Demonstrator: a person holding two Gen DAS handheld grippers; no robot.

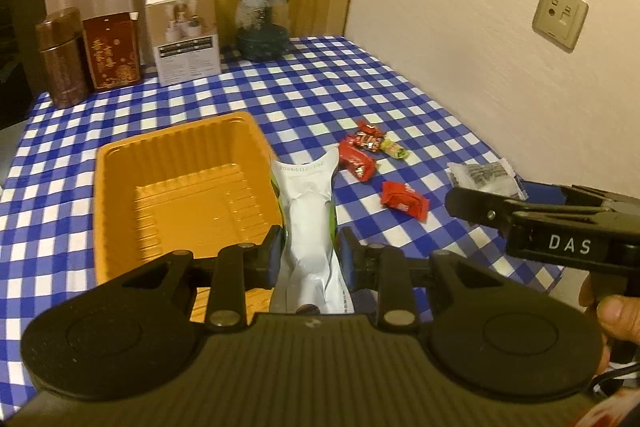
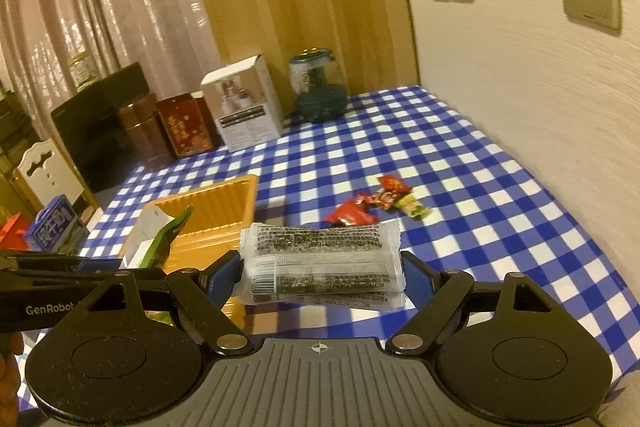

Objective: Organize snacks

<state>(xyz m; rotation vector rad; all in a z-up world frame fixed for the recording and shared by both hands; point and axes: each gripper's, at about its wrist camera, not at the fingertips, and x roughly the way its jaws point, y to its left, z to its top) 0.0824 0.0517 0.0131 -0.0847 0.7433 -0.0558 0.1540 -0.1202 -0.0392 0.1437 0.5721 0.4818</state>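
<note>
My left gripper (image 1: 308,251) is shut on a white and green snack packet (image 1: 310,211), held just right of the empty orange tray (image 1: 120,163). My right gripper (image 2: 322,273) is shut on a clear packet with dark printing (image 2: 322,267), held above the table. That packet also shows in the left wrist view (image 1: 484,177), and the left packet shows in the right wrist view (image 2: 160,235) over the tray (image 2: 224,203). Several red candies (image 1: 360,151) and a green-yellow candy (image 1: 394,149) lie loose on the checked cloth; they show in the right wrist view too (image 2: 376,203).
At the table's back stand a brown canister (image 1: 62,59), a red box (image 1: 112,53), a white box (image 1: 184,35) and a glass jar (image 1: 264,25). The wall (image 1: 500,47) runs along the right edge. A blue box (image 2: 56,227) sits off the table's left.
</note>
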